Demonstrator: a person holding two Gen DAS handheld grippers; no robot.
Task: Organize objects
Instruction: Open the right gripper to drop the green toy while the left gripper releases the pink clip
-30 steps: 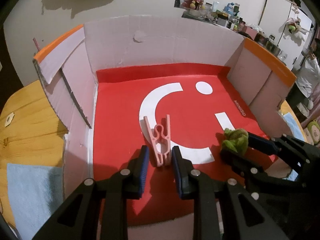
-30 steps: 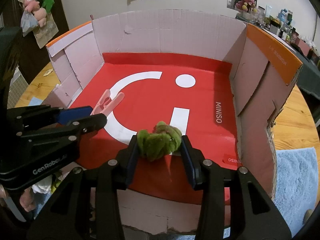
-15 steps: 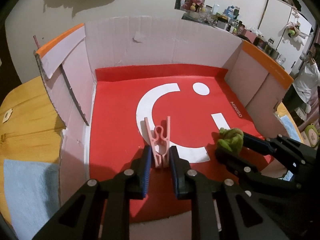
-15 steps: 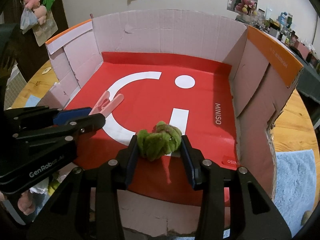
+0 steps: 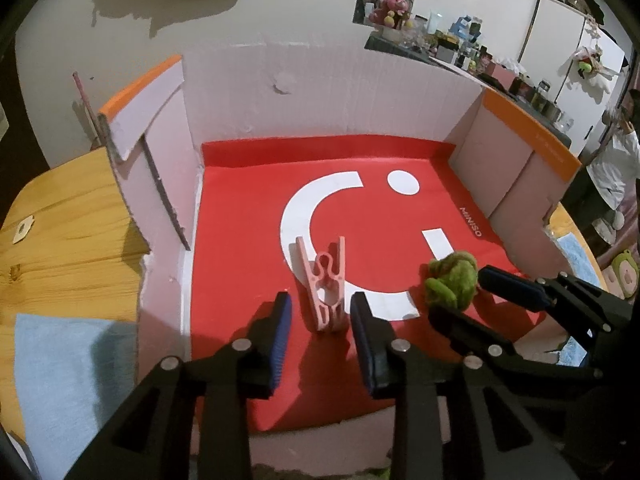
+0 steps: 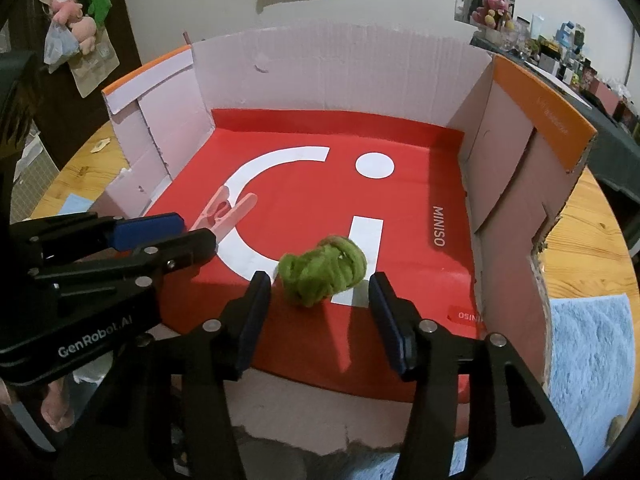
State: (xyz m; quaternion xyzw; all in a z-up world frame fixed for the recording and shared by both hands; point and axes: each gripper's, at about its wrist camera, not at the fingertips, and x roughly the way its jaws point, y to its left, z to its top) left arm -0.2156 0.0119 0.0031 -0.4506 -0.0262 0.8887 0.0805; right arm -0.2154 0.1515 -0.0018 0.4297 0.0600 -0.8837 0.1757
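Observation:
A pink clothespin point(image 5: 325, 286) sits on the red floor of an open cardboard box point(image 5: 240, 216), between the fingers of my left gripper point(image 5: 320, 320), which is open and not touching it. It also shows in the right wrist view point(image 6: 224, 212). A green fuzzy ball point(image 6: 322, 270) appears to rest on the box floor between the fingers of my right gripper point(image 6: 320, 292), which is open with gaps on both sides. The ball also shows in the left wrist view point(image 5: 452, 280), with the right gripper point(image 5: 472, 296) around it.
The box has pale cardboard walls point(image 6: 328, 76) with orange flaps point(image 6: 536, 112) and stands on a wooden table point(image 5: 60, 248). Blue cloths lie on the table at left point(image 5: 56, 380) and right point(image 6: 592, 360). Cluttered shelves stand behind.
Both grippers have opened. The left let go of the pink clothespin and the right let go of the green ball; both objects now sit free on the box floor.

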